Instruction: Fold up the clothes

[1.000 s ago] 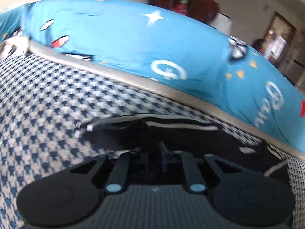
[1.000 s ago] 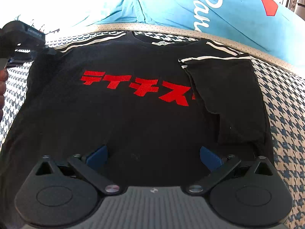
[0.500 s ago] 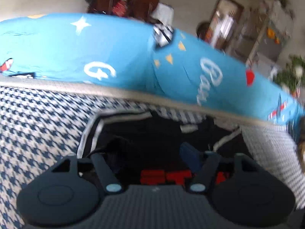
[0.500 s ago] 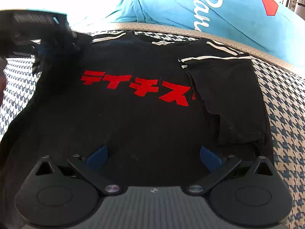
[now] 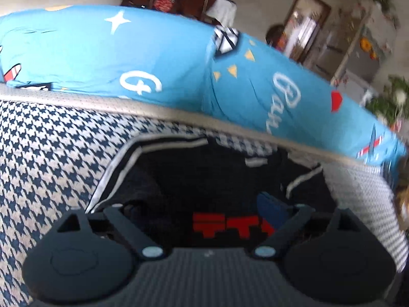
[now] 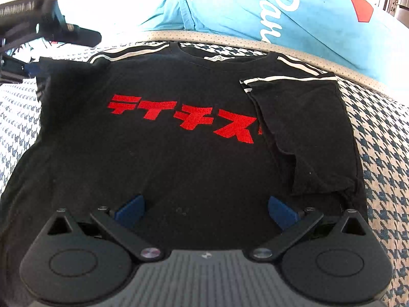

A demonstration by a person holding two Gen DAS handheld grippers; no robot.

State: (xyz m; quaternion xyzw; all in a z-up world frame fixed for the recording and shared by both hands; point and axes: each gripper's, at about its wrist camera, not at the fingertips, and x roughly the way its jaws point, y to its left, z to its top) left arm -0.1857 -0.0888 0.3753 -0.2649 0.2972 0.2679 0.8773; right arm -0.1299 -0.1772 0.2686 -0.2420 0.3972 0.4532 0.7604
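the black shirt (image 6: 179, 158) lies face up and flat on the houndstooth cover (image 6: 383, 158), its long axis running away from the right wrist camera: collar (image 6: 217, 53) at the far end by the tan piped edge (image 6: 332, 58), hem nearest the lens. red blocky letters (image 6: 184, 117) run across the chest, square to that axis. the sleeve (image 6: 306, 133) on the right of that view is folded in over the body, its white stripes showing at the shoulder. the cloth looks like soft matte knit with slight ripples; the cover is a coarser blue and cream weave. behind the edge sit smooth blue cushions (image 5: 127, 58) with white script and a star.

the right gripper (image 6: 204, 208) hovers over the hem area, blue pads spread wide, grasping nothing. the left gripper (image 5: 202, 207) is over the other shoulder, jaws apart; the blurred view suggests its left finger is hidden in dark cloth, though contact is unclear. it shows at upper left in the right wrist view.
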